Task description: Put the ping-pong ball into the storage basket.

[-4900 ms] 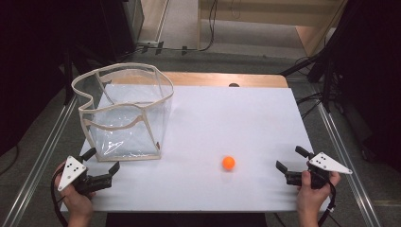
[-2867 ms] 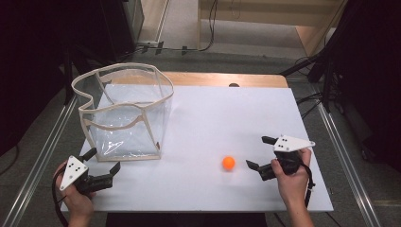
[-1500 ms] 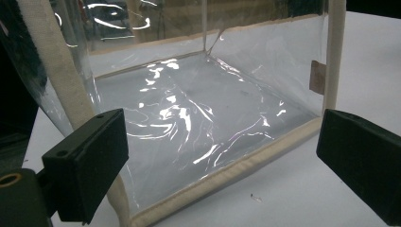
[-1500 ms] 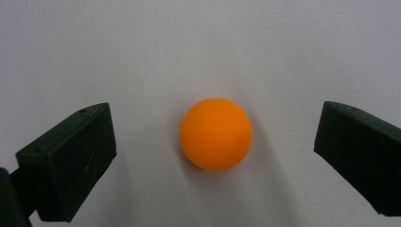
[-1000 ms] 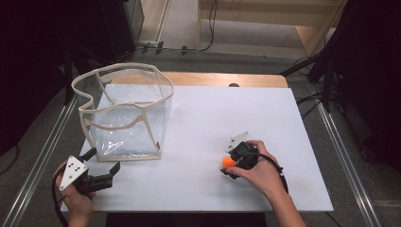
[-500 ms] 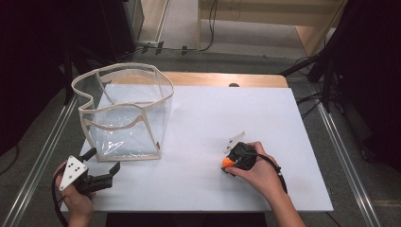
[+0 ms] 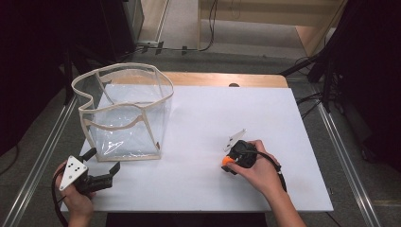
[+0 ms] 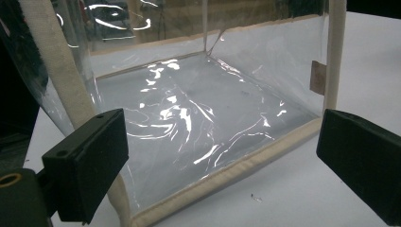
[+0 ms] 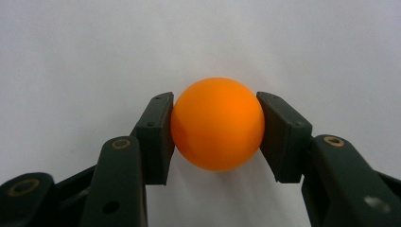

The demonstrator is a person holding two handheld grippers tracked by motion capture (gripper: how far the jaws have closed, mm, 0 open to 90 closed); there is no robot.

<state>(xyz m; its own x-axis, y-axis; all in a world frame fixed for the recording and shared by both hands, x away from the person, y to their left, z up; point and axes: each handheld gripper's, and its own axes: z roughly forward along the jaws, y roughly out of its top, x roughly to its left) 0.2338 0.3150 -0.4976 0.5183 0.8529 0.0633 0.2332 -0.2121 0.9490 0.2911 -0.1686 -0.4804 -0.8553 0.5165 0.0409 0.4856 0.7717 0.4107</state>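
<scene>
Pinched between the two black jaws of the right gripper: an orange ball, pads pressing its opposite sides near the widest line, jaws closed down to the ball's width. Sits on or barely above the white table, a faint shadow just beneath; hard to tell whether lifted yet. From the high view, same ball peeking out at the left end of the right gripper, with the right hand wrapped around the body behind it, toward the near right part of the table.

Probably a light, hollow, rigid thing, smooth and matte, much like a table-tennis ball. Likely to roll at the slightest nudge and to squirt forward out of flat pads if squeezed off-centre or too hard. Best held just as now, across the middle, with modest pressure only; a thin shell could dent.

Farther out, to the left: a clear plastic bag with cream fabric edging, standing open-topped, soft-walled and wrinkled, apparently empty. Well apart from the ball.

Near the front left corner: the left gripper in the left hand, jaws spread wide, holding nothing, pointed at the bag's near lower edge from just beside it.
</scene>
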